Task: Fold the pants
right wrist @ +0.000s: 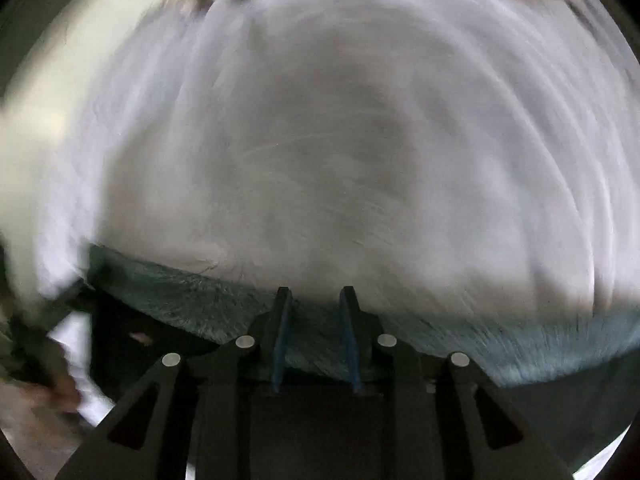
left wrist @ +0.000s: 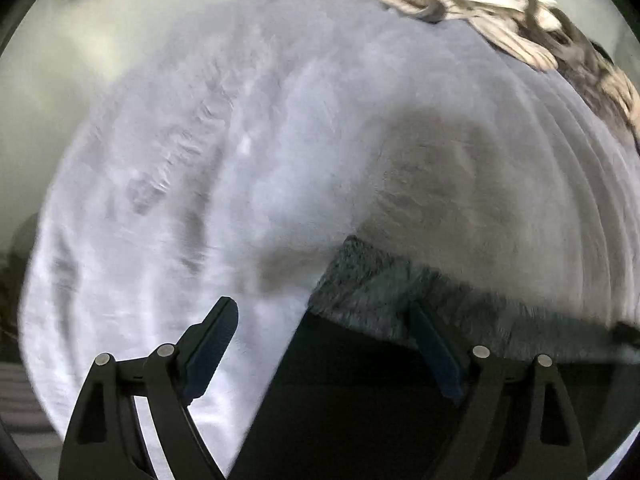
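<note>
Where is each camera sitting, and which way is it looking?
Left wrist view: sits on the left gripper, looking steeply down along its wide-apart fingers at the dark pants on the pale bedcover; only the fingers show.
Right wrist view: sits on the right gripper, looking down at the pants' fuzzy grey edge; very blurred, fingers slightly apart with nothing gripped.
Both share the pants, the bedcover and a rumpled tan-and-white blanket at the top.

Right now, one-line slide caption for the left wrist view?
Open left gripper hovers over dark pants with fuzzy waistband on a pale bedspread.
</note>
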Demonstrator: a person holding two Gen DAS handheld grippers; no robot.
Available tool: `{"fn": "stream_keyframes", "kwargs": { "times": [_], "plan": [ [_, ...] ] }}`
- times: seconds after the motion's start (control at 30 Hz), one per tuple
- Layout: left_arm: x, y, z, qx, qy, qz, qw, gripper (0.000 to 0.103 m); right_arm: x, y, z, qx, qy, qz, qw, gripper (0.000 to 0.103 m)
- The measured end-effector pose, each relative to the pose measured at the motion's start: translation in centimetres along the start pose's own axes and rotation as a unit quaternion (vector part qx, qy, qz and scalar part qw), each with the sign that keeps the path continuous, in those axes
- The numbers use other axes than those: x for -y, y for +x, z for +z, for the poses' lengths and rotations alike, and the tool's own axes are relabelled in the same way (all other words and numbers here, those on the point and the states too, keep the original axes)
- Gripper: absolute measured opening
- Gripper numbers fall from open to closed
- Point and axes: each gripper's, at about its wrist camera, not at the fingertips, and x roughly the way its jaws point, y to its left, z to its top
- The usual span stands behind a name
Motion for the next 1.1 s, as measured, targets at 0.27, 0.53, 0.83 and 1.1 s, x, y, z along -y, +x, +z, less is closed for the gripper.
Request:
{"fn": "stream_keyframes", "kwargs": {
  "times": [0.27,0.53,0.83,1.1],
  "plan": [
    [8.0,-6.0,-8.2,-0.011,0.138,-0.073,0.9876,0.089,9.3,-6.2,-13.0,-0.054,0.144,0.168,0.974,0.037],
    [10.3,-2.1,-10.8,-0.079,0.128,-0.078,0.9856,0.093,13.4,-2.9,-19.0,-0.022,0.282,0.196,0.939,0.04],
    [11.6,-1.6,-10.0,-0.082,0.135,-0.066,0.9852,0.096,13.4,-3.6,-19.1,0.026,0.284,0.182,0.941,0.005],
    [12.0,-3.0,-9.0,-0.083,0.142,-0.046,0.9852,0.096,14.4,-7.0,-20.1,0.036,0.231,0.085,0.969,0.017]
  ]
}}
